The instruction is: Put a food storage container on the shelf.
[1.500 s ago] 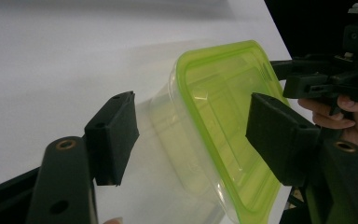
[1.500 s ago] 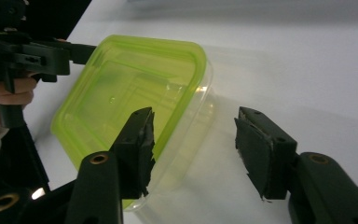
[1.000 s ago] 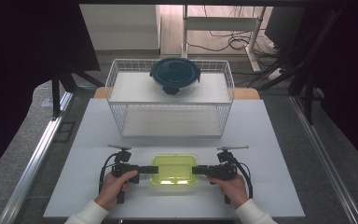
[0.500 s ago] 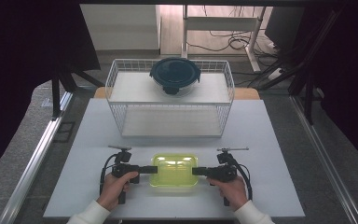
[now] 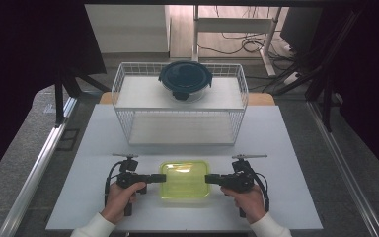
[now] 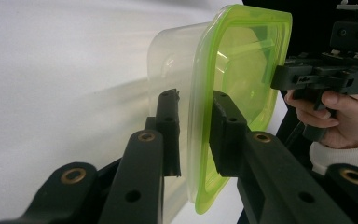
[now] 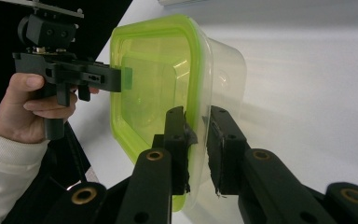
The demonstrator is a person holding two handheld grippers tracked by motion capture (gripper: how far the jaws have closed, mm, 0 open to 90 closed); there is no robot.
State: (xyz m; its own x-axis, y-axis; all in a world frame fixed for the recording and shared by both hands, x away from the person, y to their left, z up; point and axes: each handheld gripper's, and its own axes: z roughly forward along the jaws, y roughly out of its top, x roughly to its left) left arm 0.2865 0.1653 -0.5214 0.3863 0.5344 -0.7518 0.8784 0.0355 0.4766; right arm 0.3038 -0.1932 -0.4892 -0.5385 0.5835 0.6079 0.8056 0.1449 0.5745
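With the left gripper (image 5: 161, 177) and right gripper (image 5: 209, 178), jaws just closing, each pinching a side rim of the green-lidded container (image 5: 184, 179) at the near middle of the table (image 5: 286, 148), uneven lifting could probably tilt it and slip the thin lip free.

We see a white table top (image 5: 286, 148), rectangular, matte, w/ grey floor (image 5: 29, 163) around it on both sides. A strip of wood (image 5: 261, 98) shows at its far edge. Directly on it: a white wire basket (image 5: 180, 129) at the far centre, w/ a white shelf inside; a clear container w/ yellow-green lid (image 5: 184, 179) at the near centre, well apart from the basket. In the gripper views the surface looks plain white, no marks.
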